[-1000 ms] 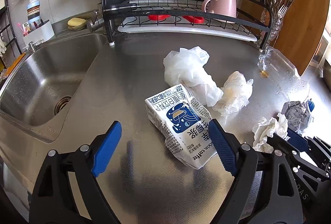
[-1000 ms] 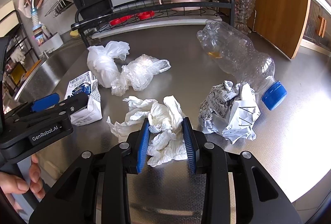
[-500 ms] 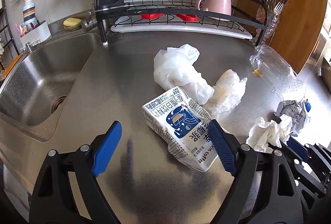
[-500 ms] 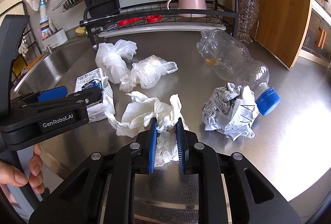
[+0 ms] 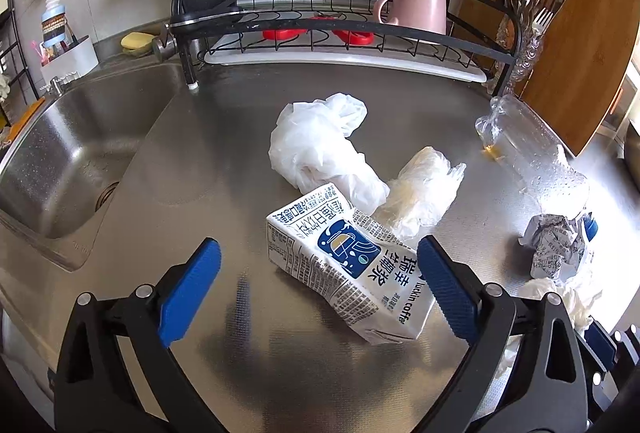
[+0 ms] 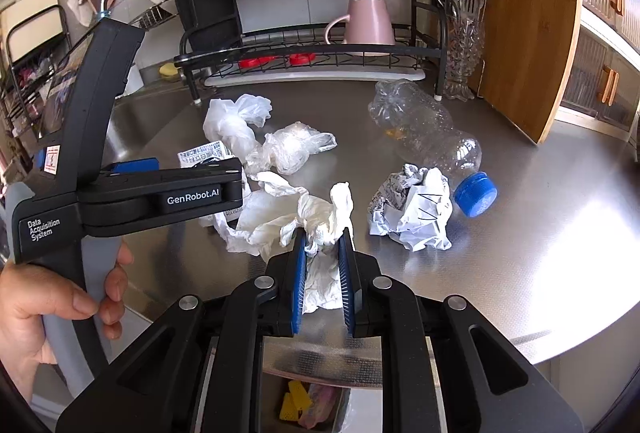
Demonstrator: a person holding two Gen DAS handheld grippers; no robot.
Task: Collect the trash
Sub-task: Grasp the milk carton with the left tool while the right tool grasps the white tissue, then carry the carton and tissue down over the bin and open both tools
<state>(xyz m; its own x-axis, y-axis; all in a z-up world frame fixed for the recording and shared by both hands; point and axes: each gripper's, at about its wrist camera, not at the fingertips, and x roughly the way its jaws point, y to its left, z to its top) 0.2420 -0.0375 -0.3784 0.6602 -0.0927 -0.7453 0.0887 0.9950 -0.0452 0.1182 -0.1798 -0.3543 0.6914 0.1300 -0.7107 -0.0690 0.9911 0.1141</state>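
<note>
The right gripper (image 6: 322, 237) is clamped on the crumpled white paper tissue (image 6: 280, 221) at the near edge of the steel countertop (image 6: 520, 253); its jaws closed on that wad moments ago and now barely move. Only 1 fold is pinched, and most of the tissue trails left over the counter, so it could tear or slip free on the lift, or drag against the carton beside it. The left gripper (image 5: 316, 287) stands wide apart after opening further, empty, with the white-and-blue printed drink carton (image 5: 344, 269) lying tilted between its pads; its right pad (image 5: 444, 289) looks just beside the carton's near corner, so closing off-centre could spin or shove it into the bags. The hand (image 6: 52, 309) holds that tool at the left. Trash count: 1 tissue, 1 carton, 2 crumpled plastic bags — 1 white (image 5: 320, 145), 1 clear (image 5: 420, 189) — 1 ball of printed paper (image 6: 412, 209), and 1 clear plastic bottle with a blue cap (image 6: 432, 137) at the right, which could roll if nudged. Far back, 1 pink mug (image 6: 368, 25) sits in the black wire dish rack (image 6: 320, 61).
</note>
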